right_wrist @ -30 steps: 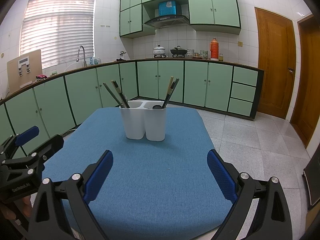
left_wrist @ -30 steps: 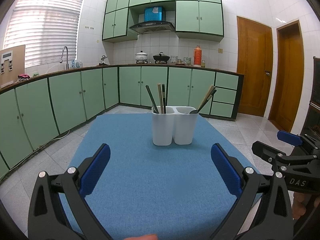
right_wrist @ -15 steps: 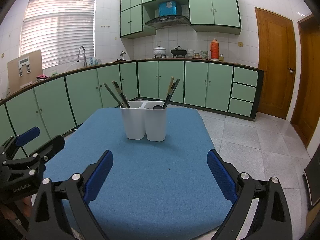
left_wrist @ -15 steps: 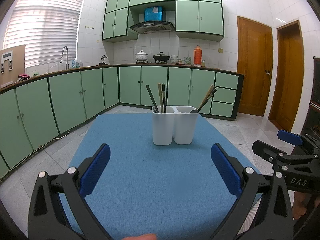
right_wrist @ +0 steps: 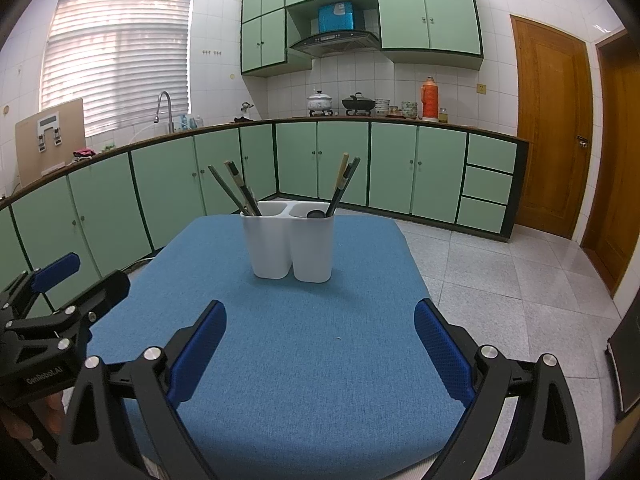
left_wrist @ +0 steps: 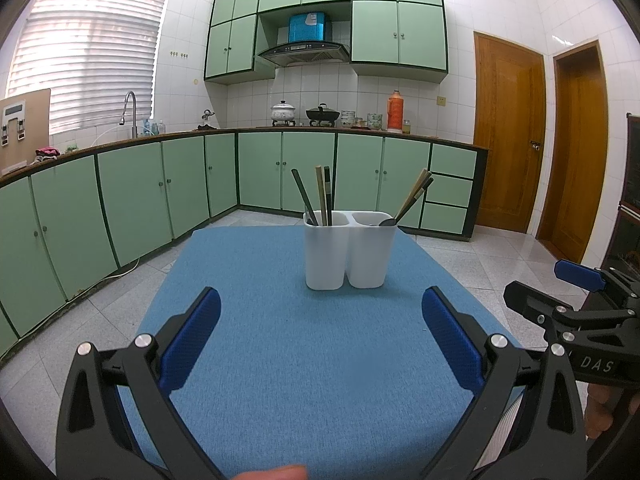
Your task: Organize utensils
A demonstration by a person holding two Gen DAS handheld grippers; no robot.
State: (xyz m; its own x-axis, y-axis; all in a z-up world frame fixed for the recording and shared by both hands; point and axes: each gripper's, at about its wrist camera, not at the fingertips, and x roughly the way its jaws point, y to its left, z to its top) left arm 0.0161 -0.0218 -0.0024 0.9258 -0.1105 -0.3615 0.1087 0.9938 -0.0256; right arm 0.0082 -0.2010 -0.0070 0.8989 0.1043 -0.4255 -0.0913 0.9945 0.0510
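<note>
Right now both the left gripper and the right gripper are hovering wide apart, holding nothing. Any careless reach risks tipping the white holder, since its leaning chopsticks are making it top-heavy.

Tabletop: blue, fine woven texture. Utensil holder: plain white. Left hand-held gripper: black frame, blue dimpled pads. Cabinets: pale green, dark trim. Doors: orange-brown wood.
</note>
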